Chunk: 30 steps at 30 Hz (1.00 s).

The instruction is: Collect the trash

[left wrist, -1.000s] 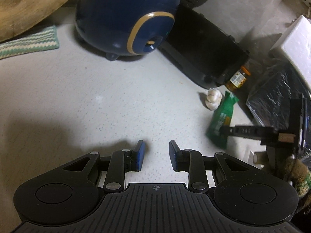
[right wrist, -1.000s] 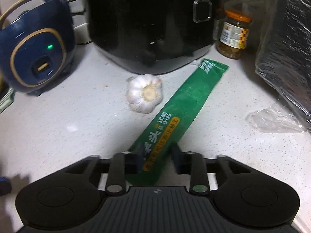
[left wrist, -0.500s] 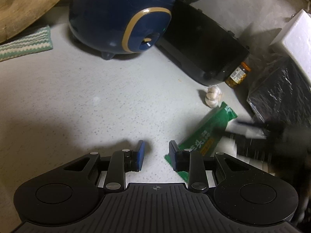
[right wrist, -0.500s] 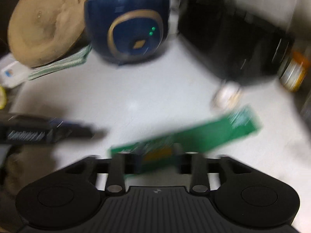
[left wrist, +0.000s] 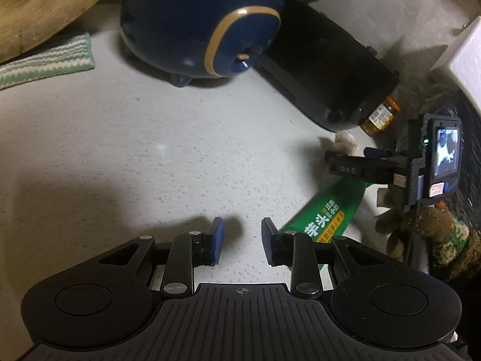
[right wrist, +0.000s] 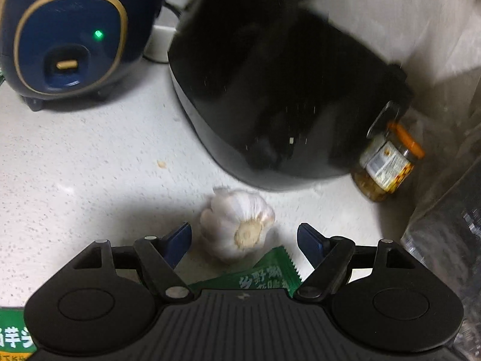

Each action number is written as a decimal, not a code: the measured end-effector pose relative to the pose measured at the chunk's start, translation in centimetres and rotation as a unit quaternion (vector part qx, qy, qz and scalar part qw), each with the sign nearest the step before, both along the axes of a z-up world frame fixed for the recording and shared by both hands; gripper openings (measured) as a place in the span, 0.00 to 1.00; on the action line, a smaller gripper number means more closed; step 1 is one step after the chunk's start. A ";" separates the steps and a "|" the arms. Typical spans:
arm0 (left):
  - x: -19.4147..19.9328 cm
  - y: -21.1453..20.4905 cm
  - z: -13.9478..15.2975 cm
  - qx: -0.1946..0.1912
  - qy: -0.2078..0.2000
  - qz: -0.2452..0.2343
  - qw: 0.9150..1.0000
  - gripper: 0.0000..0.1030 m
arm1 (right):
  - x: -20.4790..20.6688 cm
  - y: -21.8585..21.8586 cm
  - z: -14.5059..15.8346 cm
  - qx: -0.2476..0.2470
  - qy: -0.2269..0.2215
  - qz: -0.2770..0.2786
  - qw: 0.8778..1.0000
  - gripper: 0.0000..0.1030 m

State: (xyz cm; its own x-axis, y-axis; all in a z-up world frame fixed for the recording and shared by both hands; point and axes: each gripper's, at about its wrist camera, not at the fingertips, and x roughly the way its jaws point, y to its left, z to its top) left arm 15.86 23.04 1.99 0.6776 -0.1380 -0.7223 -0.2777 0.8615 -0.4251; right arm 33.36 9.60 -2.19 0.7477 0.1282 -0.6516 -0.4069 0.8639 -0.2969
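Green wrapper lies loose on the counter, both grippers empty.

The green wrapper lies flat just in front of the garlic bulb, one serrated end under the right gripper, whose fingers are spread wide with nothing between them. The left gripper hovers beside the wrapper's other end, fingers parted and empty. The step looks like a pickup: next, one gripper must straddle the wrapper's edge and close, sparing the garlic.

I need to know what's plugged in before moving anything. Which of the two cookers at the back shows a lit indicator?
The round navy cooker with gold trim: a green light glows on its front. The black cooker beside it shows no light.
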 end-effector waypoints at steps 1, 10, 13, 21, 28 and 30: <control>0.2 -0.1 -0.1 -0.001 0.002 -0.003 1.000 0.30 | 0.0 -0.3 0.1 0.007 0.008 0.003 1.000 0.69; 2.6 -1.7 -0.4 -0.001 -0.001 -0.045 0.999 0.30 | -1.7 -4.4 0.6 0.084 0.075 -0.007 0.994 0.16; 3.4 -2.5 -0.3 0.000 -0.006 -0.060 0.998 0.30 | -2.4 -5.8 0.5 0.102 0.099 -0.004 0.990 0.15; 5.7 -5.7 0.5 0.015 -0.042 -0.119 0.992 0.30 | -6.3 -8.1 1.5 0.133 0.126 0.044 0.982 0.16; 7.1 -6.7 -0.5 0.045 -0.032 -0.141 0.988 0.30 | -7.0 -10.2 3.2 0.128 0.077 0.020 0.989 0.51; 6.6 -7.1 -0.7 0.058 -0.030 -0.165 0.984 0.30 | -6.8 -10.6 3.4 0.129 0.068 0.019 0.989 0.65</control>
State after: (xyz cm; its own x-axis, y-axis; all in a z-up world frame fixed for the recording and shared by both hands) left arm 22.47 15.95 1.34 0.6513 -0.2773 -0.7064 0.0479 0.9440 -0.3264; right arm 26.52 -1.03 1.16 0.6462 0.3292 -0.6885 -0.4616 0.8870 -0.0091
